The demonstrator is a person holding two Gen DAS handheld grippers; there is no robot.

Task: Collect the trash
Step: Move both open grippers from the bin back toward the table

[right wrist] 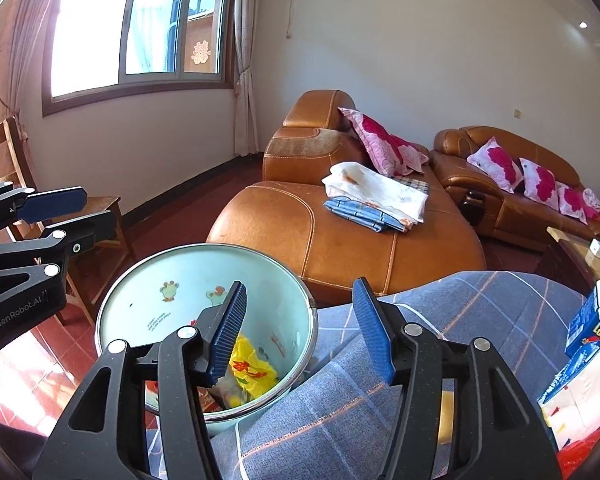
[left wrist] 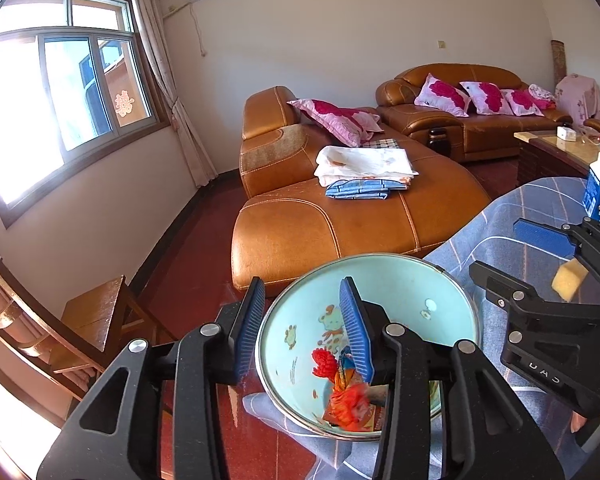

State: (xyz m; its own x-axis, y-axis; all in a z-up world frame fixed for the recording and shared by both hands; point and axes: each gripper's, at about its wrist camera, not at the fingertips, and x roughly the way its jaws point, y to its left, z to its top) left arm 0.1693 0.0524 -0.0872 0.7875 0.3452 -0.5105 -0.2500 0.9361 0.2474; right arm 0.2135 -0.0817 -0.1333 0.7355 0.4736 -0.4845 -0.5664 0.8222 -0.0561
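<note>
Trash (left wrist: pixel 346 396) already lies in the pale blue basin (left wrist: pixel 388 276) at lower centre, so both released grippers, left gripper (left wrist: pixel 306 330) and right gripper (right wrist: pixel 300 332), should clear its rim before seeking more.

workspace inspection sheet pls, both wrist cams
Surface: blue checked cloth over the table.
Job's things: light-blue bin at the table edge, holding a red wrapper and a yellow wrapper.
Clutter: blue "Look" carton and yellow sponge on the cloth.
Grippers: left gripper open over the bin rim, empty; right gripper open, empty, straddling bin rim and cloth.
Cables: nothing seen on the work surface.
Surroundings: orange leather sofa with folded linens, wooden chair, window.
</note>
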